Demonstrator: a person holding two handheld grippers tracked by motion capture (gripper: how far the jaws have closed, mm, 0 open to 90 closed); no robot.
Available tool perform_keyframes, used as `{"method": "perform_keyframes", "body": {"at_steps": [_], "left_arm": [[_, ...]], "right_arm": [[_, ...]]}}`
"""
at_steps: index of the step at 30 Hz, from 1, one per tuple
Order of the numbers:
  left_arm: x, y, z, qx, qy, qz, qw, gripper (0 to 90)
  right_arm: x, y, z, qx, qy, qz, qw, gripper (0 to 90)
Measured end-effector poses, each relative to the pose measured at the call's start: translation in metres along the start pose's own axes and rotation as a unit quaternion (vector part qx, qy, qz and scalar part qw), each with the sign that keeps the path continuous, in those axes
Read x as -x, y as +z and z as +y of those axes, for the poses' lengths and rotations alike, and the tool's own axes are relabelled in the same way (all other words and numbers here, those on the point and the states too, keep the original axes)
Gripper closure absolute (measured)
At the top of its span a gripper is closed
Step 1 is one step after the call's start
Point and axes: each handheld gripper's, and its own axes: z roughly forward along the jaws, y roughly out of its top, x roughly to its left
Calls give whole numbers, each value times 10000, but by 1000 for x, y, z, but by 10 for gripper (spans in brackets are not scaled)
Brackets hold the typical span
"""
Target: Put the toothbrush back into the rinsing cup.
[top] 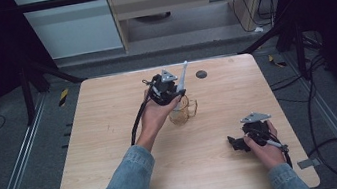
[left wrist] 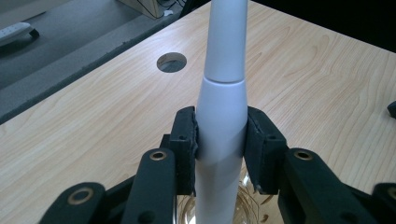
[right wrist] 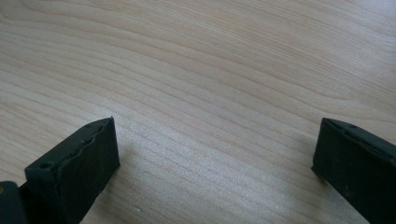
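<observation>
A white toothbrush handle (left wrist: 223,116) is clamped between the jaws of the left gripper (top: 165,89), just above a clear glass mug (top: 184,111) near the centre of the desk (top: 111,133). Toward 4 o'clock, the right gripper (right wrist: 215,154) is held low with its jaws spread open on nothing.

Light wood-grain table (top: 114,148), square top, round dark cable hole (top: 201,74) near far edge. Clear glass mug (top: 185,110) stands about centre. Right gripper (top: 237,143) rests on the surface near the front right corner.
</observation>
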Motion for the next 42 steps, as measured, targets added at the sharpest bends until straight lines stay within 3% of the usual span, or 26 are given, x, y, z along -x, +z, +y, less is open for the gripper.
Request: {"method": "perform_keyframes", "body": {"at_steps": [16,42], "left_arm": [[-1,10,-7,-185,-84,-42,9998,665],[-3,14,-9,-200,-176,-48,9996,663]], "right_arm": [[0,0,0,-4,-6,-4,10000,4],[0,0,0,-3,-9,-5,10000,4]]}}
